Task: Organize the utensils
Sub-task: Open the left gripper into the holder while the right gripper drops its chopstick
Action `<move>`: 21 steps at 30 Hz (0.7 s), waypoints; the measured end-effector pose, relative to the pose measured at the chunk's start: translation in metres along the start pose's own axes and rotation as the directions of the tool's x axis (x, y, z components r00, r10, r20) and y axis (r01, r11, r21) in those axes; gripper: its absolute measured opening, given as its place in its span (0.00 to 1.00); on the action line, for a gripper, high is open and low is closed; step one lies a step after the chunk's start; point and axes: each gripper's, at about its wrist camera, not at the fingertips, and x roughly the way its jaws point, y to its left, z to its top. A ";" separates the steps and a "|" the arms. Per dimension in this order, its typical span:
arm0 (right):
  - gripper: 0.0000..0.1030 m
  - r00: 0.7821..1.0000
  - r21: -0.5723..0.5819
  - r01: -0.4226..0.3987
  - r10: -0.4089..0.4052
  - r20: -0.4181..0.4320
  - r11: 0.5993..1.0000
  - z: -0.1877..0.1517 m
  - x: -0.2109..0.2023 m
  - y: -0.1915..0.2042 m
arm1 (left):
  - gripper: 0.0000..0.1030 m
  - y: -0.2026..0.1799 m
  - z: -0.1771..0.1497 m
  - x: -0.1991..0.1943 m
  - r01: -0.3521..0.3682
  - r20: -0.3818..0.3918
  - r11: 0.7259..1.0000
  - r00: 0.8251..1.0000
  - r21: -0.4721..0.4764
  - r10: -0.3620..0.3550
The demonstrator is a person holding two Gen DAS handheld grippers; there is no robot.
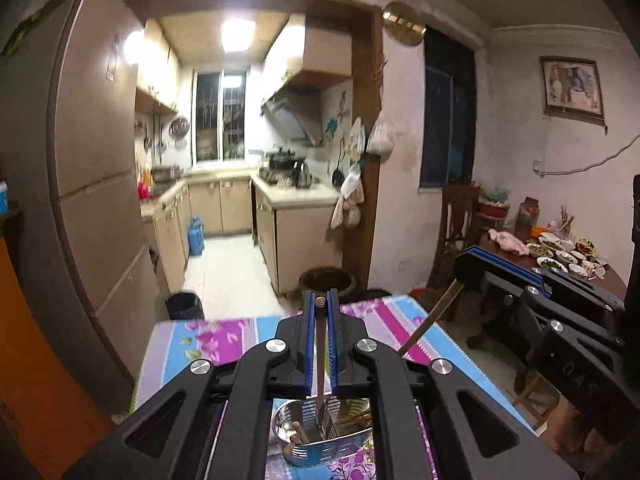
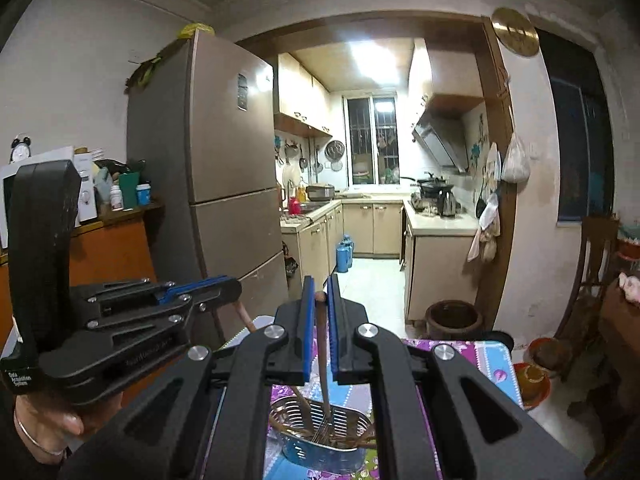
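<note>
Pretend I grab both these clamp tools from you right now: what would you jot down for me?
Left gripper: shut on one wooden chopstick, held above the table.
Right gripper: shut on another wooden chopstick, its lower end pointing down into the basket.
Metal slotted basket: on the floral tablecloth, below both grippers, with more wooden utensils inside.
Done: one stick gripped in each tool.
Left: place both where they belong; I cannot tell whether they are going in or coming out. Then sort the rest.
</note>
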 end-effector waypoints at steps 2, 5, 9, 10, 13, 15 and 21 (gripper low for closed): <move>0.05 0.999 0.003 0.011 -0.011 -0.031 1.000 -0.015 0.019 -0.005 | 0.07 0.004 -0.007 0.017 -0.004 -0.038 1.000 0.999 -0.006 0.003; 0.05 0.997 0.011 0.016 -0.015 -0.070 1.000 -0.032 0.039 -0.009 | 0.07 0.009 -0.021 0.039 -0.006 -0.086 1.000 0.996 -0.006 0.005; 0.05 0.993 0.019 0.018 -0.016 -0.116 1.000 -0.051 0.059 -0.011 | 0.07 0.012 -0.040 0.061 -0.014 -0.131 1.000 0.991 -0.011 0.012; 0.05 0.992 0.023 0.018 -0.015 -0.127 1.000 -0.056 0.063 -0.012 | 0.07 0.011 -0.044 0.064 -0.015 -0.140 1.000 0.990 -0.007 0.014; 0.05 0.990 0.023 0.031 -0.027 -0.141 0.999 -0.062 0.067 -0.011 | 0.07 0.013 -0.056 0.072 -0.038 -0.148 0.999 0.988 -0.002 0.037; 0.05 0.991 0.023 0.038 -0.035 -0.131 0.999 -0.061 0.065 -0.012 | 0.07 0.015 -0.058 0.071 -0.041 -0.146 0.999 0.988 -0.008 0.040; 0.05 0.997 0.027 0.050 -0.048 -0.065 0.998 -0.045 0.035 -0.017 | 0.07 0.018 -0.044 0.035 -0.054 -0.062 0.998 0.997 -0.023 0.052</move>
